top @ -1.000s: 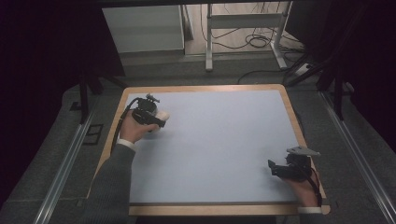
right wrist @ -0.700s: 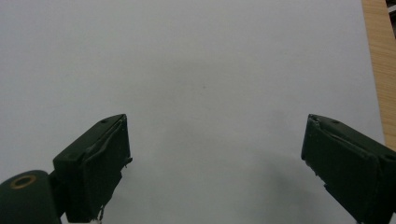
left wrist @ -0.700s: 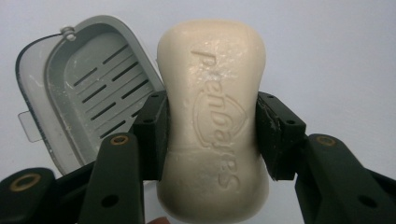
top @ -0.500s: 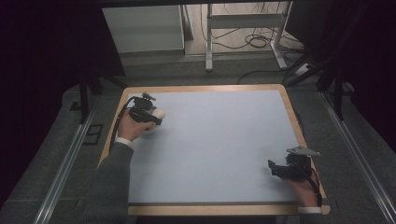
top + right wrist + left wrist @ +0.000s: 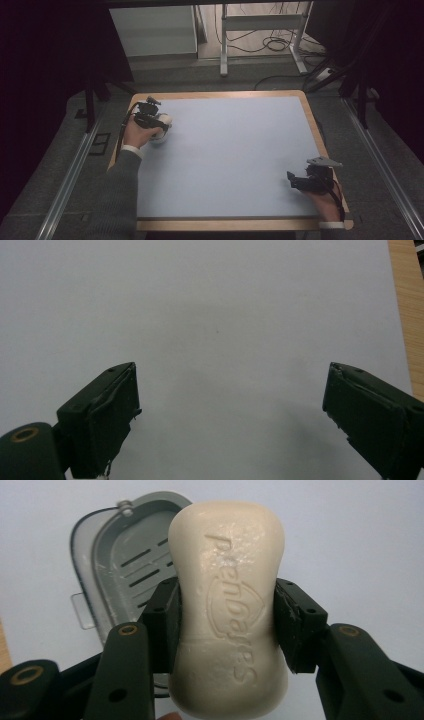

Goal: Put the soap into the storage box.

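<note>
A cream bar of soap (image 5: 227, 610) with embossed lettering is clamped at its waist between the jaws of my left gripper (image 5: 225, 625). Beneath and behind it lies a grey soap dish (image 5: 125, 565) with slotted drain holes, on the pale blue mat. In the high view the left gripper (image 5: 155, 122) hovers near the mat's far left corner, the soap (image 5: 165, 120) pale at its tip, the dish (image 5: 159, 139) just under it. My right gripper (image 5: 300, 181) rests near the front right corner; its jaws (image 5: 230, 425) stand wide apart with nothing between them.
The pale blue mat (image 5: 235, 150) covers a wooden-edged table (image 5: 312, 120). Metal rails run along both sides on the floor. A white cabinet (image 5: 152, 30) and a metal stand with cables (image 5: 260, 35) stand beyond the far edge.
My left hand has shifted a little toward the near-left with the soap, ending over the dish. The right hand has stayed still.
</note>
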`<action>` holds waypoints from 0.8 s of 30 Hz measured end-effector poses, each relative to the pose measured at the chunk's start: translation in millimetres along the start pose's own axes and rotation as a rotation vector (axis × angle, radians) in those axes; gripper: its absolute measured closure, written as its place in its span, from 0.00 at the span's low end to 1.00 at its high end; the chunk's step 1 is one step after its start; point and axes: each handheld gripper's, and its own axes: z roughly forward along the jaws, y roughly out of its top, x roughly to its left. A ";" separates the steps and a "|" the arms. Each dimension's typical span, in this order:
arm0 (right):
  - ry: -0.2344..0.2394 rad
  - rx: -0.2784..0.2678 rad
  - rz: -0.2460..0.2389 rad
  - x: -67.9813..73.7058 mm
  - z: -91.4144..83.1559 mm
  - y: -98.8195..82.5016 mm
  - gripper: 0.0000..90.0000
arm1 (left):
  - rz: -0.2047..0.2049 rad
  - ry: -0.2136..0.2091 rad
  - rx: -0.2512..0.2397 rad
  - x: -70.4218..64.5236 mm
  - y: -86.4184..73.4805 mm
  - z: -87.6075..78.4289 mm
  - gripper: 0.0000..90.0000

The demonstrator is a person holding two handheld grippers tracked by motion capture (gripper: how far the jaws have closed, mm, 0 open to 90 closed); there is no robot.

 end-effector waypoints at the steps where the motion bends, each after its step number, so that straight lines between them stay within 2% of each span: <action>1: -0.001 0.000 0.000 -0.2 0.0 -0.1 0.08 | -0.005 0.004 0.001 2.1 0.2 0.9 0.55; 7: -0.003 0.001 -0.002 -0.4 0.6 -0.4 0.08 | -0.032 0.022 -0.002 8.2 1.3 4.9 0.55; 24: -0.004 0.008 -0.002 0.0 1.4 -0.7 0.08 | -0.045 0.048 0.019 12.8 2.5 16.1 0.55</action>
